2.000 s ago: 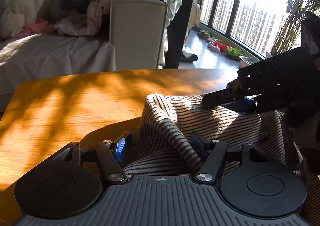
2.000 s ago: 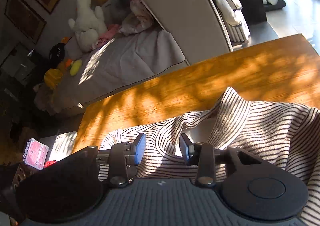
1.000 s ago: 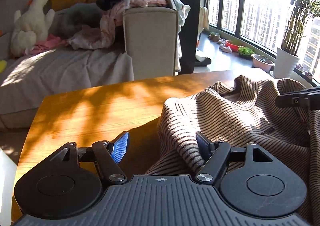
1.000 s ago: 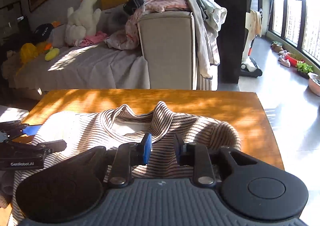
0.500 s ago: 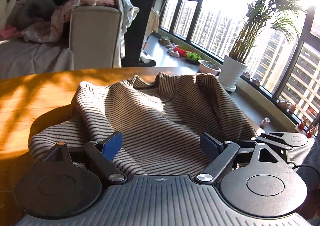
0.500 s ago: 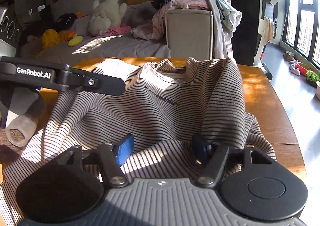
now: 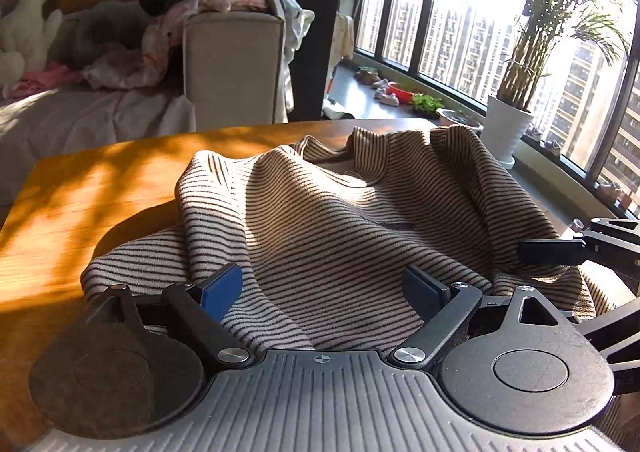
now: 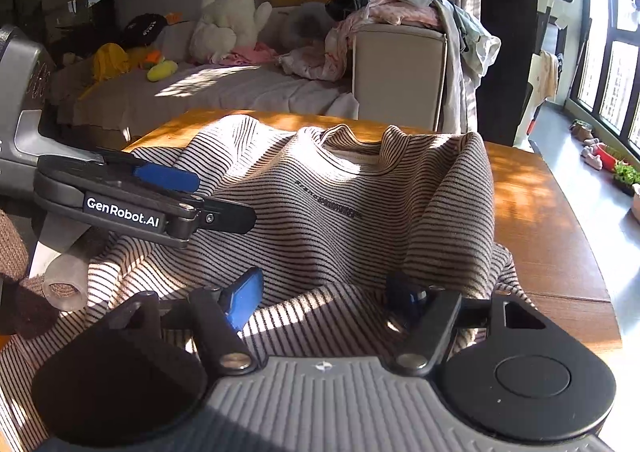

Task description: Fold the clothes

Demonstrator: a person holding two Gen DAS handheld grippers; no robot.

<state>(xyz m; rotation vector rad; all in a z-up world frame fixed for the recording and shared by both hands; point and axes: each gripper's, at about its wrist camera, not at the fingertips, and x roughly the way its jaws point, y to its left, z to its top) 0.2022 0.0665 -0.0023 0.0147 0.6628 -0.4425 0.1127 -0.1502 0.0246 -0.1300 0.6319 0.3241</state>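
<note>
Window plants (image 7: 516,64) show only leftward; both grippers (image 7: 324,292) (image 8: 328,296) gape, unclamped, over the sweater (image 8: 328,208).

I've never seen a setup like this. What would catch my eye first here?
Probably the striped sweater, lying rumpled with its collar at the far side on the sunlit wooden table. Next, two black tongs with blue pads hang over its near edge, the left tongs and the right tongs, both open. Behind, a white plush toy sits on a cluttered sofa.
</note>
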